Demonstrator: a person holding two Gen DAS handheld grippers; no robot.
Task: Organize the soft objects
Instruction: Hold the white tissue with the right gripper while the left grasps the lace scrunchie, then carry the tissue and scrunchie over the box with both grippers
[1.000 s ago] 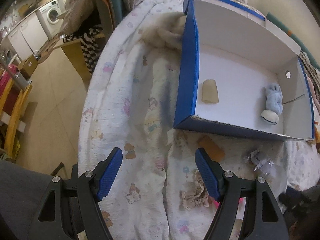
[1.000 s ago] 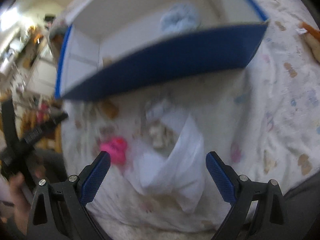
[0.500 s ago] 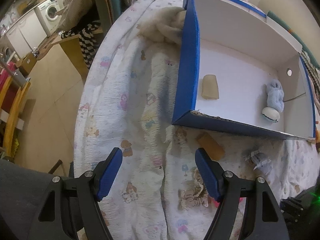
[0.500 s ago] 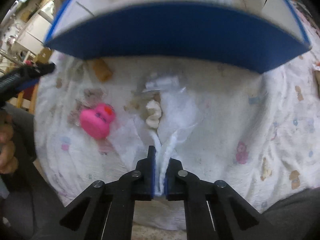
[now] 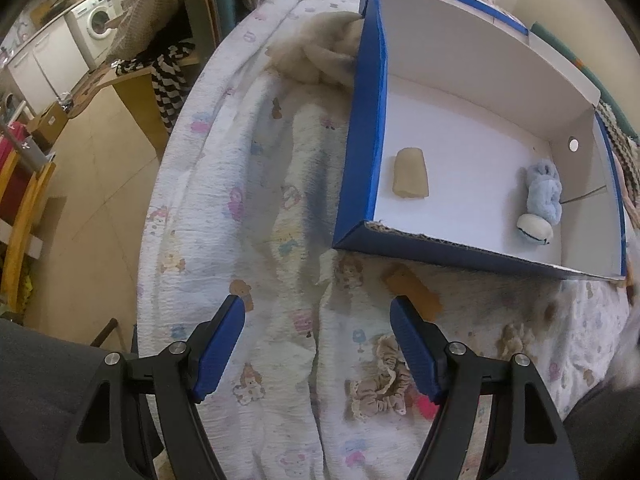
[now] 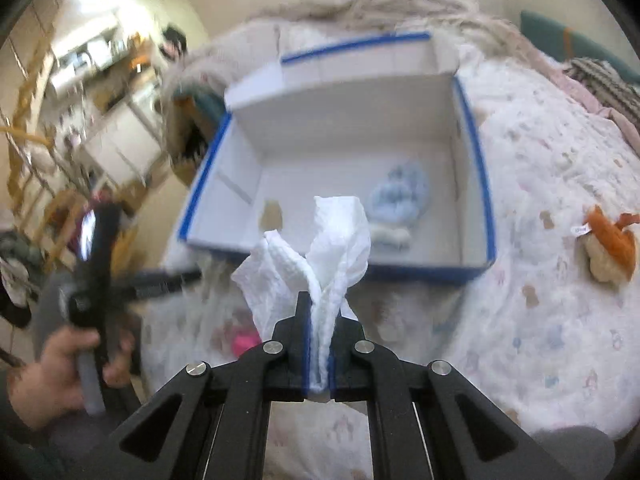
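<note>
A blue-and-white box (image 5: 362, 128) lies open on a bed with a cartoon-print cover; it also shows in the right wrist view (image 6: 476, 152). Inside lie a beige roll (image 5: 410, 173) and a light blue plush (image 5: 543, 196). My right gripper (image 6: 319, 320) is shut on a white tissue (image 6: 332, 236) and holds it up in front of the box's near wall. My left gripper (image 5: 318, 320) is open and empty over the cover, left of the box's near corner. A beige frilly scrunchie (image 5: 380, 384), a tan piece (image 5: 412, 292) and a pink toy (image 6: 244, 342) lie on the cover.
An orange-and-tan plush (image 6: 610, 248) lies on the cover right of the box. A fluffy beige cloth (image 5: 320, 56) lies against the box's far left corner. The bed's edge (image 5: 160, 184) drops to the floor at left, with furniture and a washing machine (image 5: 100, 24) beyond.
My right gripper closed on the white tissue and lifted it off the cover, up towards the box. My left gripper stayed open and shifted only slightly.
</note>
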